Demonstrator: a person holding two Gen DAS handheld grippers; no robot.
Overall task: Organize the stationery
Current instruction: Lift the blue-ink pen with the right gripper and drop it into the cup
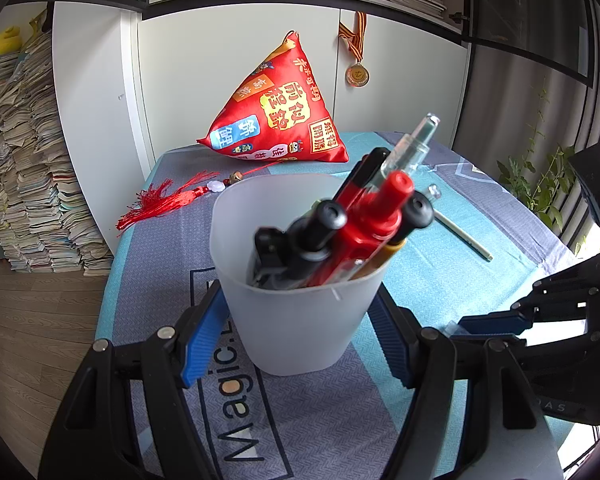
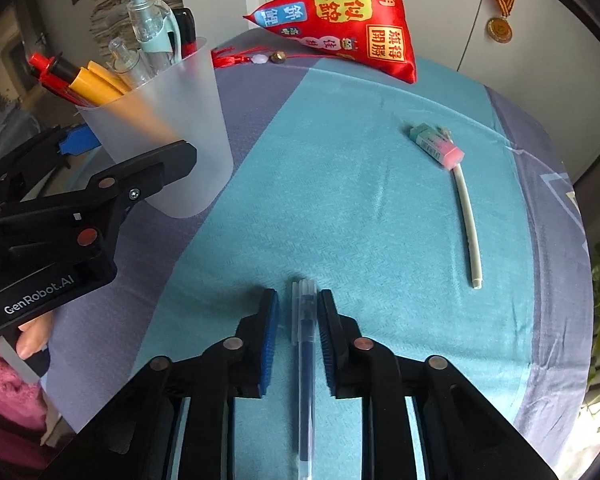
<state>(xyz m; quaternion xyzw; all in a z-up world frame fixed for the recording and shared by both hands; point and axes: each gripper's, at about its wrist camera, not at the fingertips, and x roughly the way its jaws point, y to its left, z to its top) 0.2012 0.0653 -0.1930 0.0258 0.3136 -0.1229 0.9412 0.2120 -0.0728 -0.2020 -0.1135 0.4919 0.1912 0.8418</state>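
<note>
A woven cloth [image 2: 360,200] in teal and grey-purple blocks covered the whole tabletop. At its far edge sat a shiny red satin pillow [image 2: 340,12], pyramid-shaped and printed with characters, with a red tassel [image 1: 160,204] trailing beside it. Behind hung a medal [image 1: 357,74] on a striped ribbon against a white cabinet.

A frosted, translucent plastic cup [image 1: 300,300], tapering toward its base, stood upright on the cloth, crowded with pens [image 1: 364,220] in red, black, yellow and clear barrels leaning toward one side. The left gripper [image 1: 296,344] was clamped on the cup, its ribbed blue pads pressed to either side of the wall.

The right gripper [image 2: 298,320] straddled a clear-barrelled pen [image 2: 305,352] with dark ink, lying flat on the teal cloth; the blue pads stood just beside the barrel with slim gaps showing, not yet pressing it. Well apart to the right lay a thin, cream, slightly curved refill tube [image 2: 470,220], one end touching a small pink-and-mint block eraser [image 2: 436,144].
</note>
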